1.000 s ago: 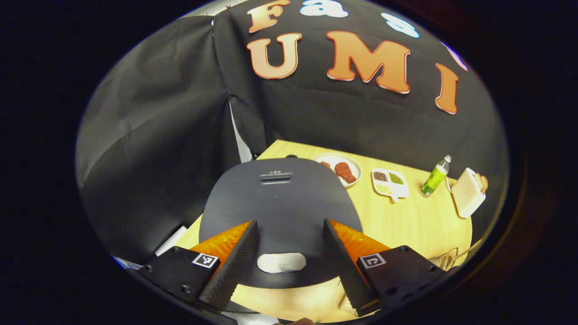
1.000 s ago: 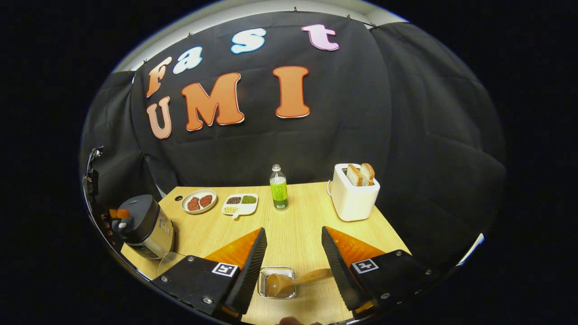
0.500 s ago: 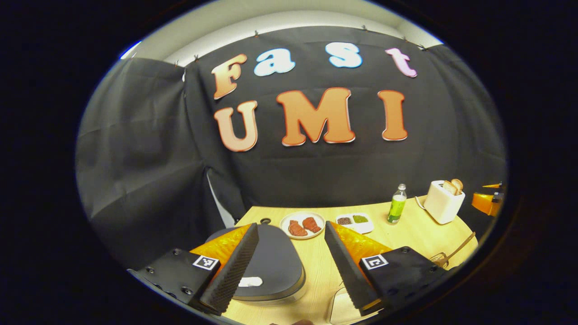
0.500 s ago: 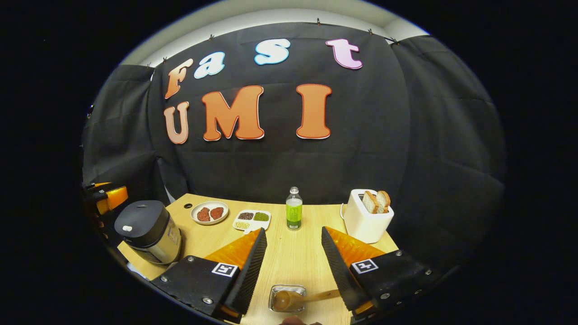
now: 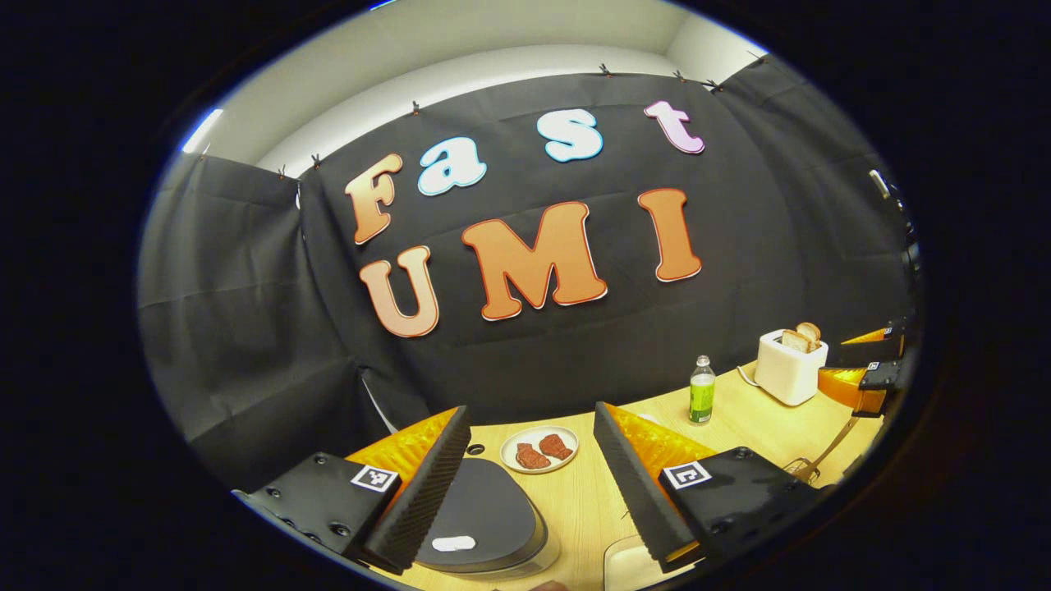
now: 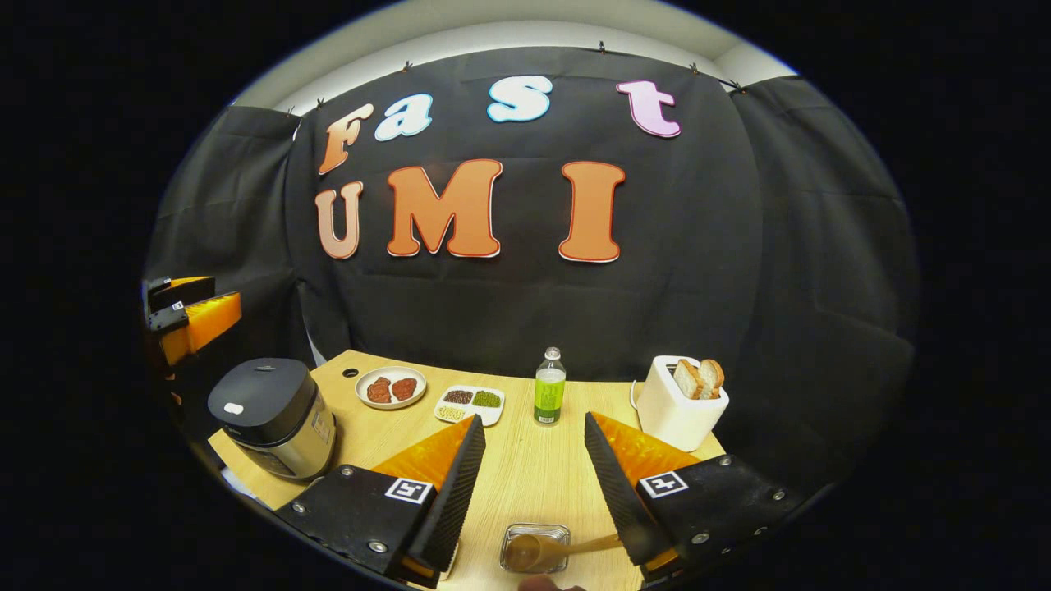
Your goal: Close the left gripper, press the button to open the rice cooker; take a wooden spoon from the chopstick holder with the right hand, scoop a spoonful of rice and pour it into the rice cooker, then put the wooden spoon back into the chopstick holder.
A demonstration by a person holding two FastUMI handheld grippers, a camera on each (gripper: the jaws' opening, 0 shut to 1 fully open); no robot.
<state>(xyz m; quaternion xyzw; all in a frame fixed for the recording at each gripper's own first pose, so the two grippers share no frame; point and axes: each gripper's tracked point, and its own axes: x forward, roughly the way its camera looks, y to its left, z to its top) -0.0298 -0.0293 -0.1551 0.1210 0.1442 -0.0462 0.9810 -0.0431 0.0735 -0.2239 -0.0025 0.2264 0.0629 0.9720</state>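
The dark-lidded rice cooker (image 6: 267, 414) stands at the table's left end with its lid down, and the white button (image 5: 453, 543) on the lid shows near my left finger. My left gripper (image 5: 530, 410) is open, held above and behind the cooker; in the right gripper view it (image 6: 185, 316) hovers up and to the left of the cooker. The wooden spoon (image 6: 542, 548) rests bowl-down in the wire chopstick holder (image 6: 534, 535). My right gripper (image 6: 534, 419) is open above the holder, touching nothing. A pale container (image 5: 632, 566) sits right of the cooker.
Along the back of the wooden table (image 6: 525, 476) stand a plate of meat (image 6: 391, 387), a divided dish of grains (image 6: 469, 404), a green bottle (image 6: 549, 398) and a white toaster (image 6: 680, 404) with bread slices. Black cloth walls close the table in behind and at the sides.
The left gripper has pulled back and tilted up from right over the cooker lid, which is still down. The right gripper has lifted a little; the spoon has stayed in the holder.
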